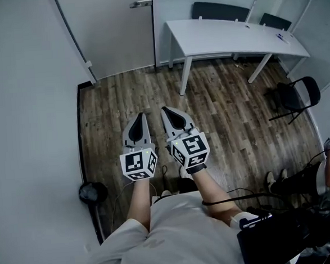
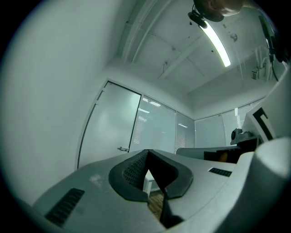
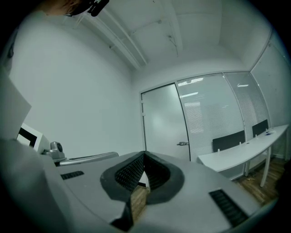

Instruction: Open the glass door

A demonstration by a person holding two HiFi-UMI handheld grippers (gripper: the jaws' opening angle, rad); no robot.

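1. Now left tool (image 1: 141, 115) and right tool (image 1: 165, 109) are both fully closed, nothing held.
2. Forearms (image 1: 140, 199) reach forward side by side over the wood floor (image 1: 225, 113), tools near each other, roughly level.
3. Glass door (image 1: 118, 33) stands shut, well ahead of both tools, handle (image 1: 141, 3) untouched.

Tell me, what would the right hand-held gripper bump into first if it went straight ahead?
Probably the glass door, away from its handle; nothing shows in between, though depth is unclear.
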